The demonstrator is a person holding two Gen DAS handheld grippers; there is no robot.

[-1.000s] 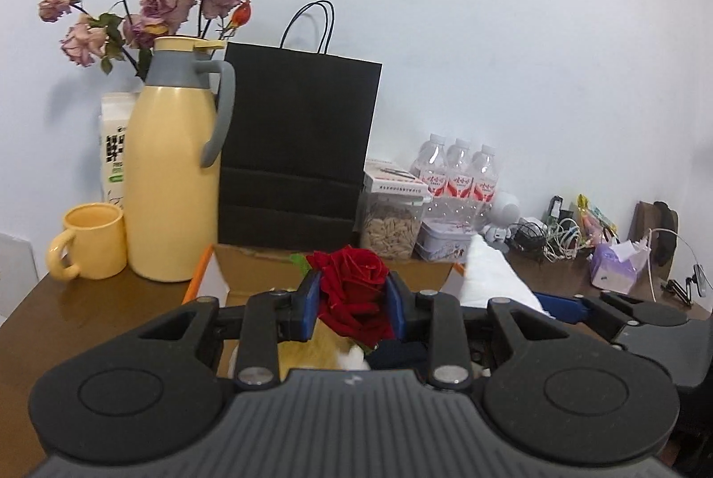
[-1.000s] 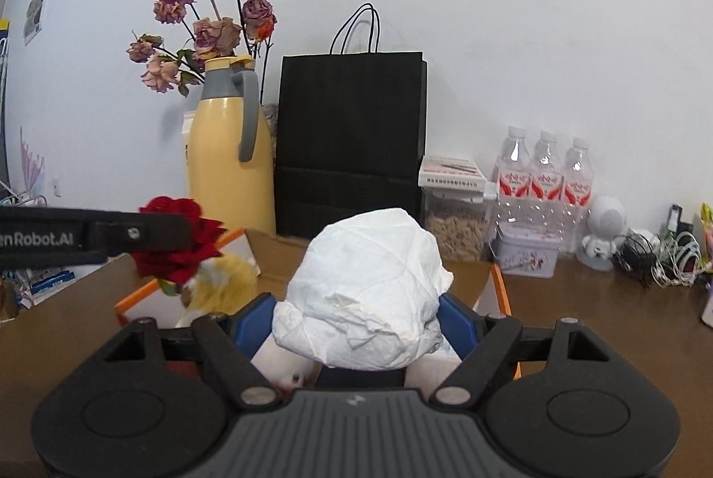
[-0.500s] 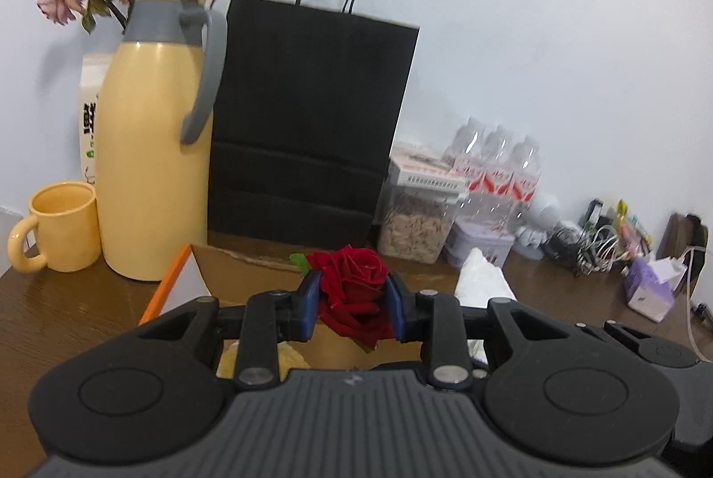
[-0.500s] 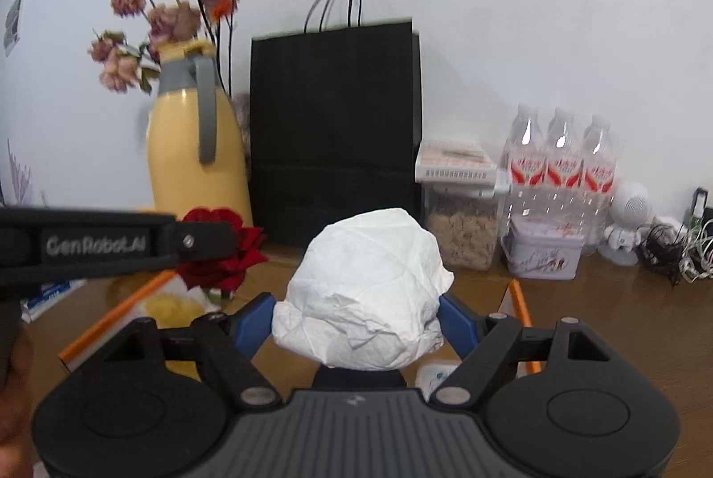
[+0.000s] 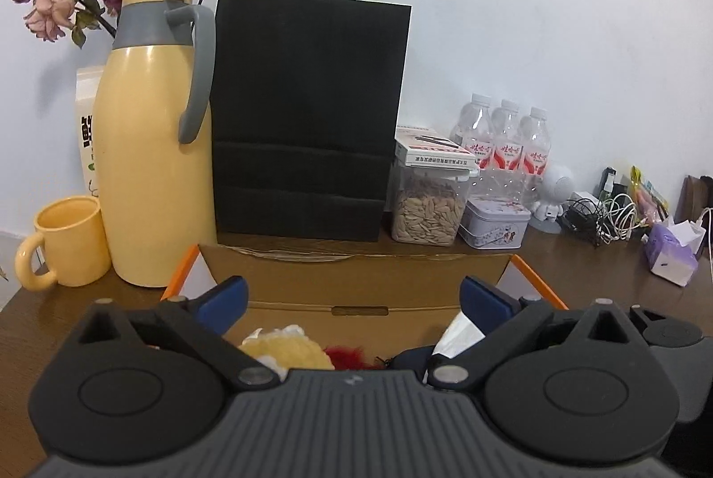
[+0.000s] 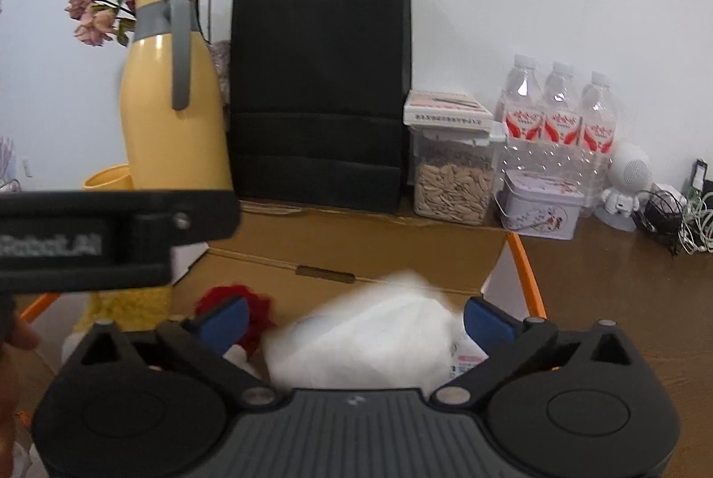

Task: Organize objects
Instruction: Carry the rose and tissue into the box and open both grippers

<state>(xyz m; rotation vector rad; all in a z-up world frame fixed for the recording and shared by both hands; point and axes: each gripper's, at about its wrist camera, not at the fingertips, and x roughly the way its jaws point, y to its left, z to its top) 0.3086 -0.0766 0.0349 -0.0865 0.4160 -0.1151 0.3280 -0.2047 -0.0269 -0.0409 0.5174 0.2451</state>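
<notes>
Both grips seen a second ago are gone: left gripper [image 5: 352, 295] jaws are opening, nothing between them, the red rose [image 6: 236, 297] now lying in the cardboard box [image 5: 356, 282] at lower centre. Right gripper [image 6: 354, 315] jaws are opening too, crumpled white paper wad [image 6: 365, 340] sitting loose between the blue pads, blurred. Behind stand a glossy yellow jug [image 5: 151, 148] and a matte black bag [image 5: 307, 112].

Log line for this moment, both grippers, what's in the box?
left gripper: opening, nothing between fingers | right gripper: opening, white bundle between fingers, unpressed | cardboard box: red rose, bundle inside
</notes>
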